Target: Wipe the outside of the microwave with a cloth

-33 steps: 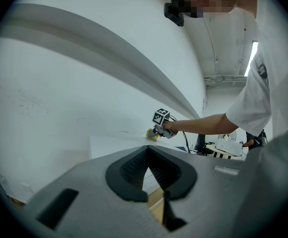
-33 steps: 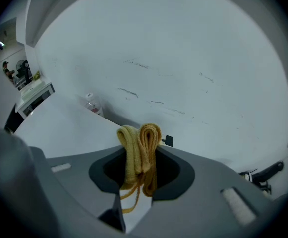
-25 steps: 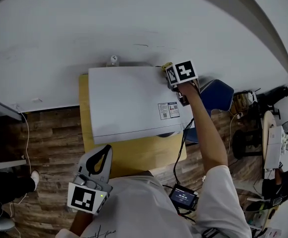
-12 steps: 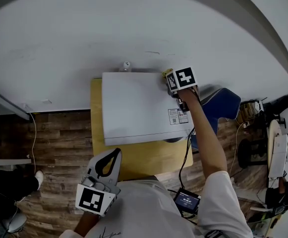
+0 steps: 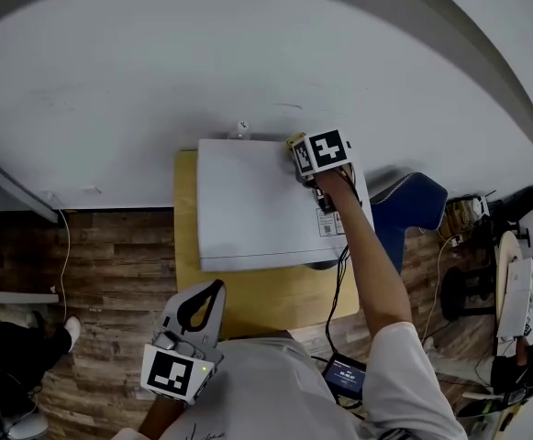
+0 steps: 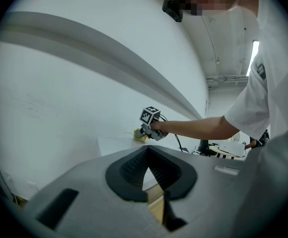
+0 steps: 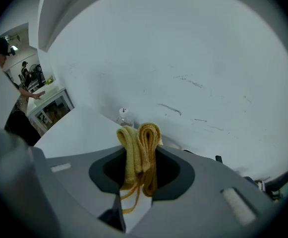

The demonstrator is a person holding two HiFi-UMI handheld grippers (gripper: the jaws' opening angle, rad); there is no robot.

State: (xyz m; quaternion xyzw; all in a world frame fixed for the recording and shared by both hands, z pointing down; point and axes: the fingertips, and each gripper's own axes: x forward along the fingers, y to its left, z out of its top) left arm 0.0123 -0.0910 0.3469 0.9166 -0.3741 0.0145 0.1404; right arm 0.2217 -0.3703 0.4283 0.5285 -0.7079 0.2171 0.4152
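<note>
– At the back right corner of the microwave (image 5: 257, 204) top, what is pictured?
– Right gripper (image 7: 140, 175), jaws clamped on a folded yellow cloth (image 7: 139, 143). The folds stand up out of the jaws, a loose strand hanging below them. Seen from the head view, the cloth is at the top panel's rear edge, close to the wall (image 5: 248, 53); whether it presses on the panel I cannot tell. The person's right arm (image 5: 367, 255) stretches out over the microwave's right side.
– And the microwave itself?
– White, square to the bench (image 5: 257, 296), pushed to the bench's back edge. It covers the bench's right side; bare wood shows along the left edge and across the front edge. A label (image 5: 325, 225) sits near the top panel's right edge.
– Where is the left gripper (image 6: 152, 180)?
– Low, near the bench's front left corner, close to the person's body and well apart from the microwave. Its jaws are together at the tips with nothing between them.
– Anything else in frame?
– A small clear bottle (image 5: 241, 128) behind the microwave, by the wall at the bench's back edge. A blue chair (image 5: 413, 200) off the bench's right edge. Wood-plank floor (image 5: 101, 246) to the left.
</note>
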